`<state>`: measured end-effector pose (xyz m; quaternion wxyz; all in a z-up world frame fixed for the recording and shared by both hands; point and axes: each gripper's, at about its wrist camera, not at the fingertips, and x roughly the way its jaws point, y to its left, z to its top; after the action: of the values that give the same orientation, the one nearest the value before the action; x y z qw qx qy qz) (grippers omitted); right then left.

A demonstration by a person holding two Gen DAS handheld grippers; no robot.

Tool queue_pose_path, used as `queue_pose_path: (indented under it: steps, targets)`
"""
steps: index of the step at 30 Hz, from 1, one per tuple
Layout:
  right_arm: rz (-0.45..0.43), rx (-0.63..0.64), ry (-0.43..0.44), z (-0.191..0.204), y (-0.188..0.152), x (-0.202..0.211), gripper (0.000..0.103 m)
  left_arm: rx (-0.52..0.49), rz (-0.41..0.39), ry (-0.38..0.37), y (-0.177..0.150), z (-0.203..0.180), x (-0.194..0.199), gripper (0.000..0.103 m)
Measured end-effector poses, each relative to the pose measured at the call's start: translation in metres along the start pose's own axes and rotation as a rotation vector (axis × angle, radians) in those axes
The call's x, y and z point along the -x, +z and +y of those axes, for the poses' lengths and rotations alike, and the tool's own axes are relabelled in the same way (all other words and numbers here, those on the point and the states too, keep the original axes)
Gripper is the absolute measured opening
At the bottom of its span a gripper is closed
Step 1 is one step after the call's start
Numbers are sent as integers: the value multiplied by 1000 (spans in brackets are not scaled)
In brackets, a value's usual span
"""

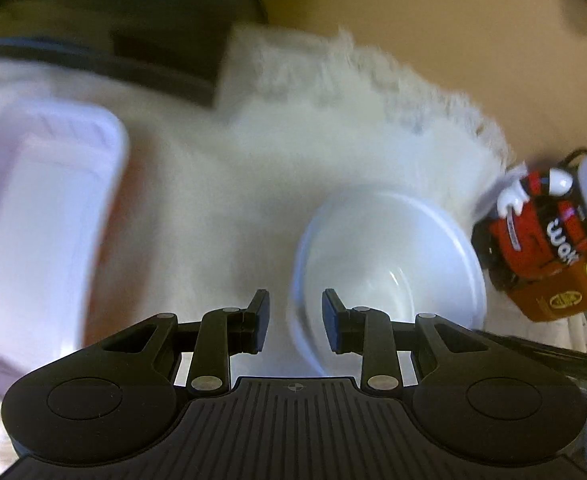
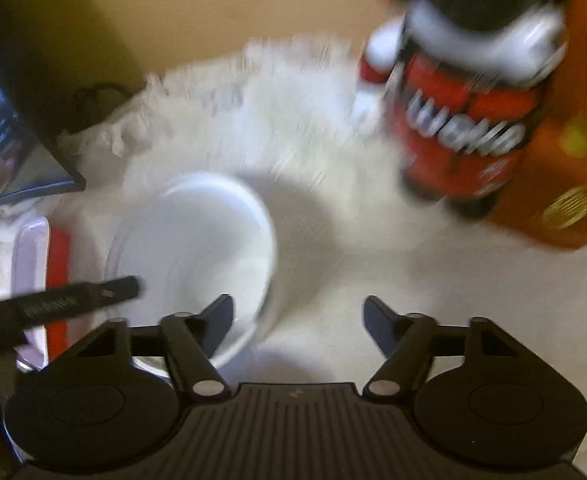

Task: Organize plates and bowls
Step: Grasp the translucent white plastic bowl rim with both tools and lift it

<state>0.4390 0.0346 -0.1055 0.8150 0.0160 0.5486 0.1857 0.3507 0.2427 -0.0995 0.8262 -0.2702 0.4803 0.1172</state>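
A white bowl (image 1: 389, 264) sits on a white fringed cloth (image 1: 293, 128). My left gripper (image 1: 295, 318) is open, its jaws straddling the bowl's near left rim. In the right wrist view the same bowl (image 2: 197, 248) lies at the lower left, and the left gripper's finger (image 2: 93, 294) reaches over its left rim. My right gripper (image 2: 297, 324) is open and empty, just right of the bowl, its left finger over the bowl's near rim. A pale rectangular dish (image 1: 33, 216) with a red edge lies to the left; it also shows in the right wrist view (image 2: 33, 264).
A black and red bottle (image 2: 465, 112) and an orange-brown box (image 2: 565, 168) stand at the right on the cloth; both show in the left wrist view, the bottle (image 1: 541, 224) and the box (image 1: 565, 292). A dark object (image 2: 21, 120) stands at the back left. Both views are motion-blurred.
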Motion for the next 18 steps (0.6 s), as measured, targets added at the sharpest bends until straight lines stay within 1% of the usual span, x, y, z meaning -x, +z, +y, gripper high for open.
queue_pose_path:
  steps: [2, 3, 4, 5, 8, 10, 15, 18]
  targets:
    - [37, -21, 33, 0, 0, -13, 49, -4, 23, -7, -1, -5, -9, 32]
    - [50, -23, 38, 1, 1, -17, 45, -4, 31, -14, -1, -7, -13, 32]
    - [56, -20, 48, 1, 1, -17, 36, -4, 32, -19, -2, -10, -14, 32]
    - [52, -7, 52, 3, 1, -12, 34, -8, 31, -31, -3, -14, -12, 30]
    - [-20, 57, 19, -2, -1, 14, 34, -55, 14, -44, -6, -32, -4, 28]
    - [-49, 72, 1, -14, -2, 32, 34, -60, 12, -78, -9, -48, 2, 28]
    - [-94, 92, -15, -58, -17, 75, 34, -133, 15, -137, -31, -94, 12, 30]
    - [-104, 77, -52, -84, -24, 84, 36, -194, 44, -158, -43, -127, 5, 30]
